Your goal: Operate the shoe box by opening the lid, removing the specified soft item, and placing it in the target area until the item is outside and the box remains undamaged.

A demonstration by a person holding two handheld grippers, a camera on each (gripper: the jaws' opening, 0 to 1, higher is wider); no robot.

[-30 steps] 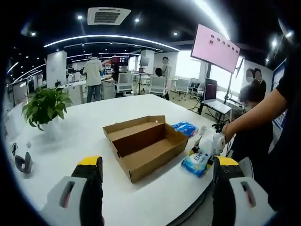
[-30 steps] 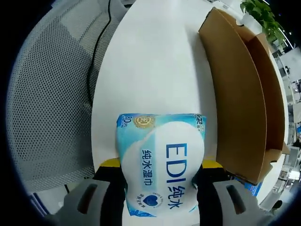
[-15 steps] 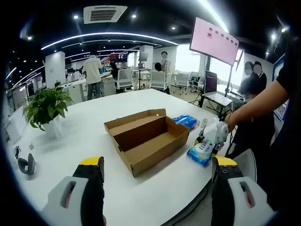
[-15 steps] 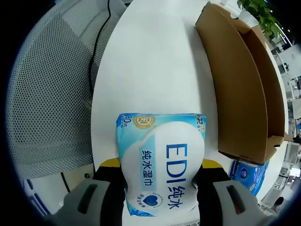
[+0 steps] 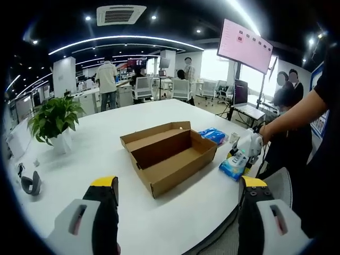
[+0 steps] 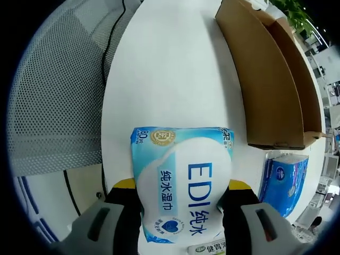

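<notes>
My left hand-held gripper [image 5: 178, 212] with grey moulded bodies, black jaws capped in yellow, my right hand-held gripper [image 6: 180, 207] built the same, grey shells with dark slots, my short black sleeve [image 5: 328, 79]

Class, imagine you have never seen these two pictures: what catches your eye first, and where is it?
First, the blue-and-white soft pack of wet wipes, gripped in the right claw above the round white table. Next, the open brown cardboard shoe box mid-table, empty inside. A second blue wipes pack lies beside the box, and a green potted plant stands at the table's far left.
</notes>
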